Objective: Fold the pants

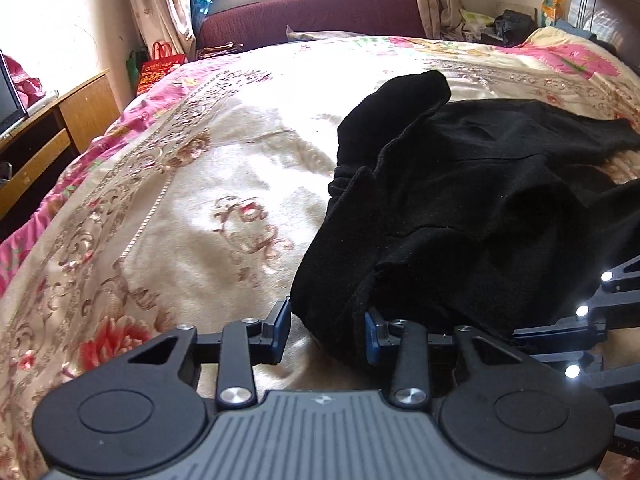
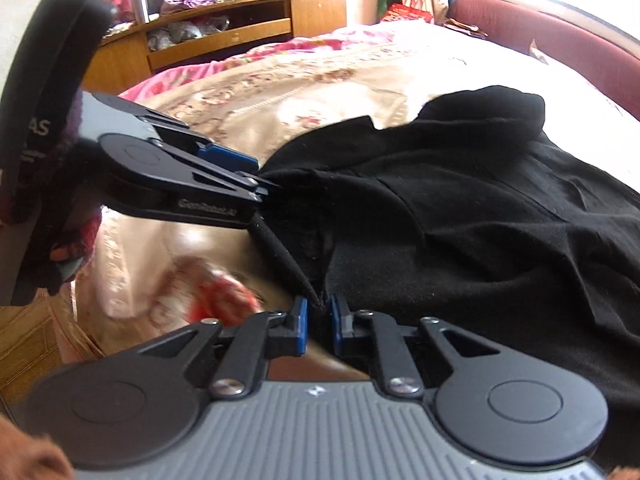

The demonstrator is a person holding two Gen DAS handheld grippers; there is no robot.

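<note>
pants (image 1: 480, 184) lie crumpled on bed (image 1: 200, 200), long way running off to right. left gripper (image 1: 326, 330) half open, cloth edge between fingers, not pinched tight yet. right gripper (image 2: 319, 322) nearly closed, pinching cloth edge. right view shows left gripper at same near edge; left view hides right fingers.

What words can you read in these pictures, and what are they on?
"GenRobot.AI" on the side of the left gripper, a bit blurred.
"AS", the end of a longer word, on the black strap; the small print under it is too blurred to read.
Gold print on the red bag is too small to read.
The small mark on the right gripper body is a logo, not letters.
</note>
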